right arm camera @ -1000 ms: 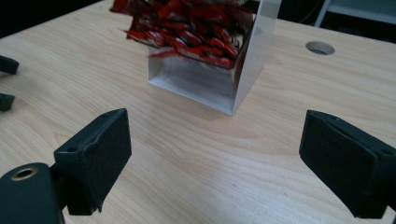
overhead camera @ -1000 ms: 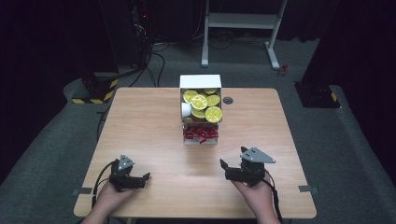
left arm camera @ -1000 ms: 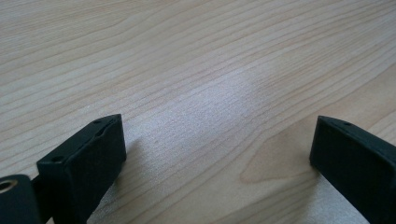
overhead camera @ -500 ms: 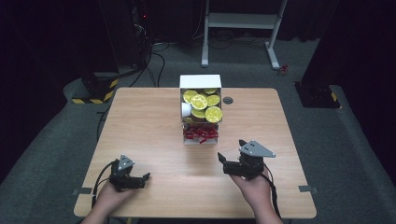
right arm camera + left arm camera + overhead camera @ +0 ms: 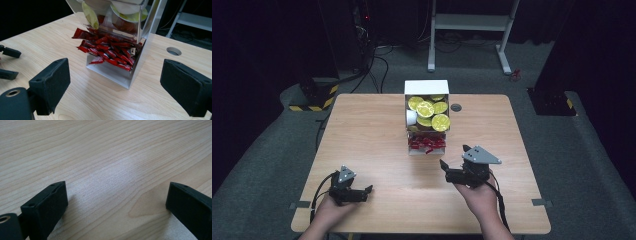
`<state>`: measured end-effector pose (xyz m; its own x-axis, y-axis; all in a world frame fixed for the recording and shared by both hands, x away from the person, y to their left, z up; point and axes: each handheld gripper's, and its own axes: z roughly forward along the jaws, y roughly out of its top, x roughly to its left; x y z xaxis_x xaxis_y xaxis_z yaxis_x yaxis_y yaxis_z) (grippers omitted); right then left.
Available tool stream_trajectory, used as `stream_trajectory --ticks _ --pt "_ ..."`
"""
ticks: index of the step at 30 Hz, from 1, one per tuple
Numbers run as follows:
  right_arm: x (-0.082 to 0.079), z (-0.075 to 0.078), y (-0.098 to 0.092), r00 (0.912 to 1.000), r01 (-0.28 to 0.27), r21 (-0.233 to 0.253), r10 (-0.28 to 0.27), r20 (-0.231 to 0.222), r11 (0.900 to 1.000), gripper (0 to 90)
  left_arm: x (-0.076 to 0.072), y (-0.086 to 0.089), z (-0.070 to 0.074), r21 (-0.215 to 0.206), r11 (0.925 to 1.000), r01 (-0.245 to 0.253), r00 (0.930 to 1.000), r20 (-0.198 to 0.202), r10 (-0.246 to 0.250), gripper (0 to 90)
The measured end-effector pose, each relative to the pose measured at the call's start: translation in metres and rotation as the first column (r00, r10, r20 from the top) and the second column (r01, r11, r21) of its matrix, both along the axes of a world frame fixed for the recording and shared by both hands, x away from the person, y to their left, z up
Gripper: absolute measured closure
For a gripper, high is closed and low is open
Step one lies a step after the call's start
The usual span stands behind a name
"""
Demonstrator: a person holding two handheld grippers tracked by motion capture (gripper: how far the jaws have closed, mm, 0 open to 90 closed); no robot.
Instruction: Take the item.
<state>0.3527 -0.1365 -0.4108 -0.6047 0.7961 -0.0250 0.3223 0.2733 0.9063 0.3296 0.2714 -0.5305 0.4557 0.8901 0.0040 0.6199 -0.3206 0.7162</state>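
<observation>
A white and clear dispenser box (image 5: 427,88) stands at the middle back of the wooden table (image 5: 362,130). Yellow round packets (image 5: 430,111) fill its top and red sachets (image 5: 427,143) spill from its bottom opening. My right gripper (image 5: 444,170) is held open a little right of and in front of the box, pointing at it. In the right gripper view the red sachets (image 5: 110,50) lie in the box (image 5: 146,30) straight ahead of the open right gripper (image 5: 115,75). My left gripper (image 5: 368,192) rests open near the front left, and the left gripper (image 5: 117,192) has only bare wood ahead of it.
A round cable hole (image 5: 456,107) sits in the table just right of the box. The left gripper (image 5: 18,63) appears far off in the right gripper view. A white frame stand (image 5: 472,22) and dark equipment stand on the floor beyond the table.
My right gripper has risen a little and moved forward towards the dispenser box. The left gripper has stayed where it was.
</observation>
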Motion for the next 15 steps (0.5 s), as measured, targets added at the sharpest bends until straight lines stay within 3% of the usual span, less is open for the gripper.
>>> stream_trajectory --ticks 15 --pt "0.014 0.015 0.005 0.9999 -0.003 0.008 0.003 0.015 1.000 11.2 -0.002 0.000 0.000 0.002 1.0000 -0.002 1.0000 0.007 0.002 5.7"
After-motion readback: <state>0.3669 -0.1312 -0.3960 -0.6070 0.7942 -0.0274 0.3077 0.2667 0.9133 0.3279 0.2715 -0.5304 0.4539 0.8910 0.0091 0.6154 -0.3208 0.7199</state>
